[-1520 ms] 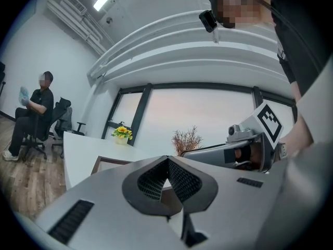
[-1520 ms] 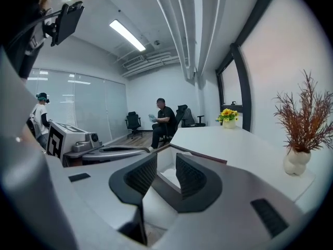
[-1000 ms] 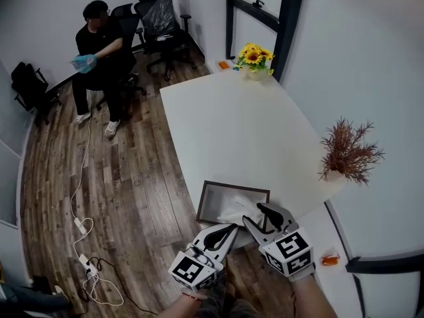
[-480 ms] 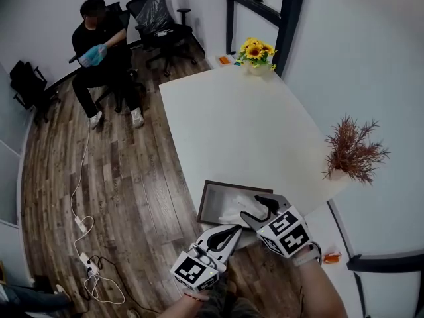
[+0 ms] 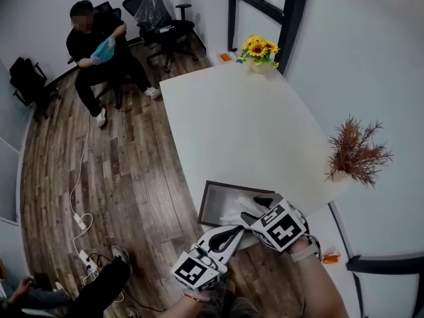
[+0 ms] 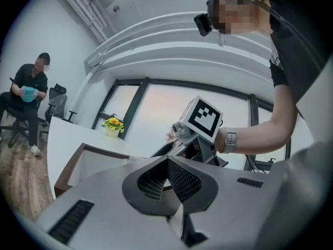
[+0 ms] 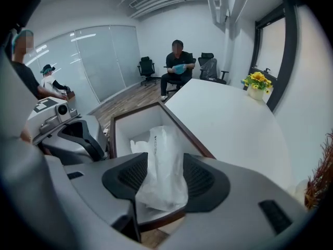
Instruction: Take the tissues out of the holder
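1. Wood floor [image 5: 119, 177] fills the whole left side. A person [image 5: 93, 45] sits at the far end by some office chairs, holding something light blue.
2. The white surface [image 5: 245, 124] comes next. There's a pot of sunflowers [image 5: 258, 48] at its far edge and a dried reddish plant [image 5: 356, 154] on the right edge.
3. The holder [image 5: 203, 204] is a dark wood-framed box, white inside, sitting right at the near edge of the surface.
4. Right tongs [image 7: 165, 181] are over the near end of the holder with the jaws spread wide. The tissue pack sits in the gap, but it doesn't look clamped.
5. Left tongs [image 6: 166, 176] are just beside the right ones, off the near edge of the surface, closed tip to tip on nothing.
6. The tissue pack [image 7: 162, 150] is wrapped in thin plastic. It's still inside the holder, standing upright, and its top pokes above the rim.
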